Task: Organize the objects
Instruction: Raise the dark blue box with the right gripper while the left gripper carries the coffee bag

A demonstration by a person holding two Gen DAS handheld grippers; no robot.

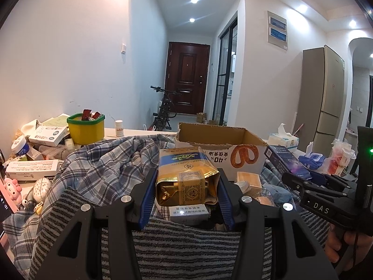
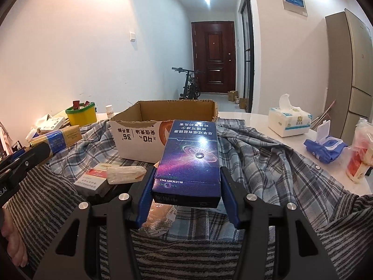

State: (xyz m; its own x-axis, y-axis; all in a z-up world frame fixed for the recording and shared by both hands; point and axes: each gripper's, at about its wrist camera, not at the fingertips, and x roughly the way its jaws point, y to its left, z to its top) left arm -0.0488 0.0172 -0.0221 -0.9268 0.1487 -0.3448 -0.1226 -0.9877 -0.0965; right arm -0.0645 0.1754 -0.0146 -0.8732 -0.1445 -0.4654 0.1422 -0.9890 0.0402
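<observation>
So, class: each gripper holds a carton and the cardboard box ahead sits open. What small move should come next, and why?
Probably carry the right gripper forward and lower its dark blue carton into the open cardboard box: the carton is already clamped and pointed at the box, which looks empty.

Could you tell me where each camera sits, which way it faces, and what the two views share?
Left wrist: sits on the left tongs, facing the hallway door over the gold carton they clamp; the right tongs and a hand show at right.
Right wrist: sits on the right tongs, facing the same way over the blue carton they clamp; the left tongs show at left.
Shared: cardboard box, plaid shirt, yellow tub.
</observation>
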